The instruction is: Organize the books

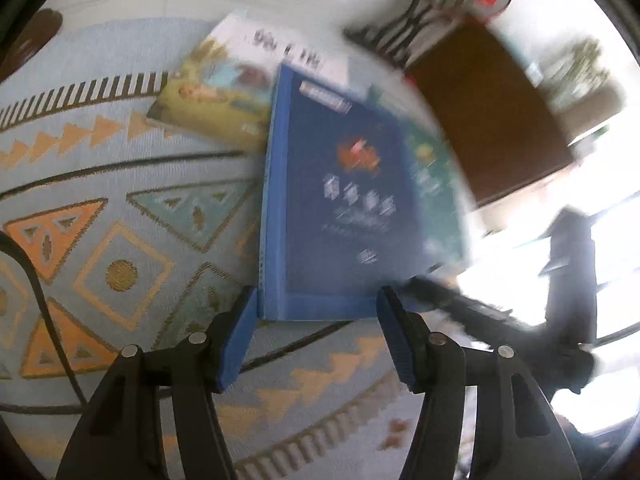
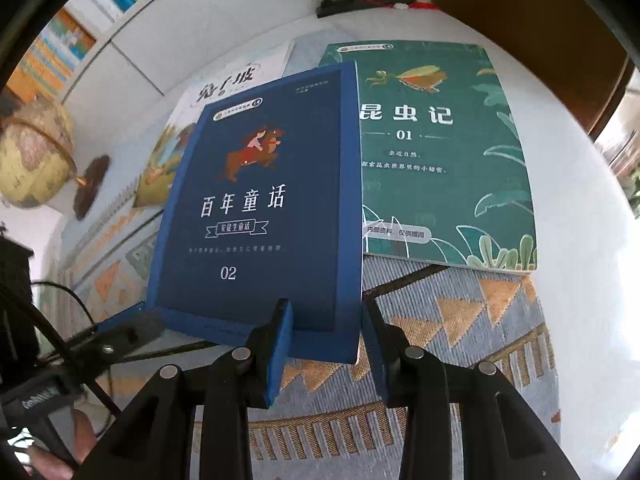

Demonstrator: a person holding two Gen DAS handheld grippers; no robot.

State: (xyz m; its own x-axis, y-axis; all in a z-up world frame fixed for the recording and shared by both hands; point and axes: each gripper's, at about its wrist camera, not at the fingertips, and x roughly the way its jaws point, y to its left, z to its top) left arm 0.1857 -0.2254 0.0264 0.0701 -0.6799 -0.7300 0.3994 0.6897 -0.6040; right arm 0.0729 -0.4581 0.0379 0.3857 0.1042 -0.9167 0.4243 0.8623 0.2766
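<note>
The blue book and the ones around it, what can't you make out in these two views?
- Blue book: left wrist view, title lost to motion blur.
- Green book: right wrist view, its left edge hidden behind the blue book.
- White book: right wrist view, mostly hidden by the blue book.

Daylight floods in from the right of both frames, blowing out to white glare there. The left wrist view is smeared, probably by motion blur, while the right wrist view stays sharp. Fisheye bending curves the edges, with dark vignetted corners.
</note>
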